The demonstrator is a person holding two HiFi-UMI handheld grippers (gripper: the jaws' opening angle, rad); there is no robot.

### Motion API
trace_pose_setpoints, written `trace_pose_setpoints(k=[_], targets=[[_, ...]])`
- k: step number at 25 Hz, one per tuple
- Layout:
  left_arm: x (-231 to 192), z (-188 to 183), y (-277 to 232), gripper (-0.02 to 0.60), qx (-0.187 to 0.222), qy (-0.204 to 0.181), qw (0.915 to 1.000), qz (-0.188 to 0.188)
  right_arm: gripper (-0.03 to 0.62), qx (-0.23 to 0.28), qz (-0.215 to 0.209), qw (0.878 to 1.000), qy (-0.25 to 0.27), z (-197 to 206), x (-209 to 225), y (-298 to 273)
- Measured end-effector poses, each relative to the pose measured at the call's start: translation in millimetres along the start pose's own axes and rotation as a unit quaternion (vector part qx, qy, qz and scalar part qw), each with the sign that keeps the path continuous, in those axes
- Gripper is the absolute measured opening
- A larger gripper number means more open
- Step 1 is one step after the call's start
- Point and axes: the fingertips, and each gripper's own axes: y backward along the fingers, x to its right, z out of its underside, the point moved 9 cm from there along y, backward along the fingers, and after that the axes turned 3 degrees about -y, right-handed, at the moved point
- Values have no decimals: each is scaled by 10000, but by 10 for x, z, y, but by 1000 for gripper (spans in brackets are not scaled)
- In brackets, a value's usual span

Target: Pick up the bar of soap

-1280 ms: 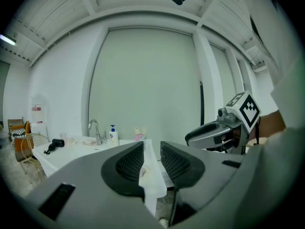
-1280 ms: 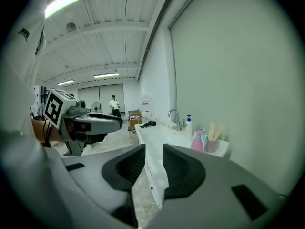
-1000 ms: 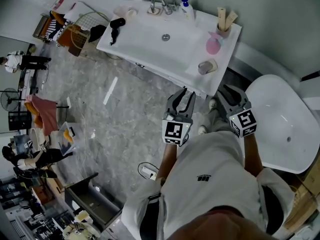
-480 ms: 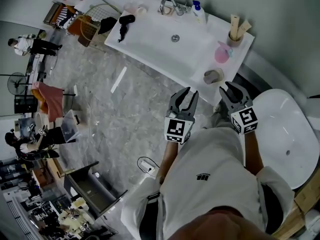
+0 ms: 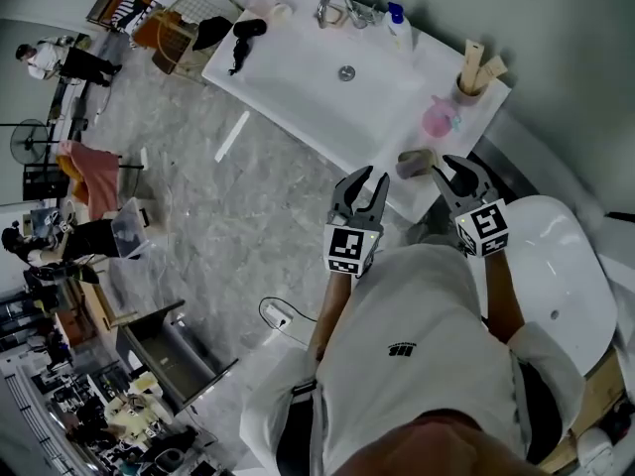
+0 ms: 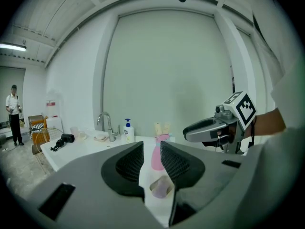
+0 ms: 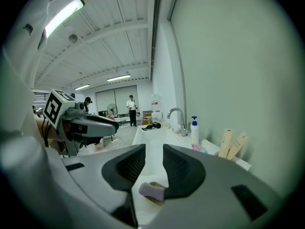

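Observation:
The bar of soap (image 5: 416,162) is a pale lilac block lying in a small dish on the near corner of the white sink counter (image 5: 298,97). In the left gripper view the soap (image 6: 162,187) shows low in the slot between the jaws, and in the right gripper view the soap (image 7: 151,191) does too. My left gripper (image 5: 366,176) hovers just left of the soap, short of the counter edge. My right gripper (image 5: 462,167) is just to its right. Both grippers' jaws stand close together with only a narrow slot and nothing gripped.
A pink bottle (image 5: 440,120) stands right behind the soap, with a wooden holder (image 5: 476,72) beyond it. A faucet (image 5: 337,8), pump bottle (image 5: 399,26) and hair dryer (image 5: 243,36) sit further along. A white tub (image 5: 556,266) lies at right.
Both grippers have come forward toward the counter's near corner, and the soap now lies between their tips rather than well ahead of them. The jaws look unchanged.

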Motion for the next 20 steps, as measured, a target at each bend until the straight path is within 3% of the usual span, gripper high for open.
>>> trace_pose_setpoints(k=[12, 20], targets=[[4, 168, -405, 126, -667, 79, 9977, -25, 124, -503, -599, 9969, 88, 169, 307, -347], [3, 417, -669, 126, -979, 194, 9948, 224, 124, -1170, -1017, 9859, 628, 475, 404, -579]])
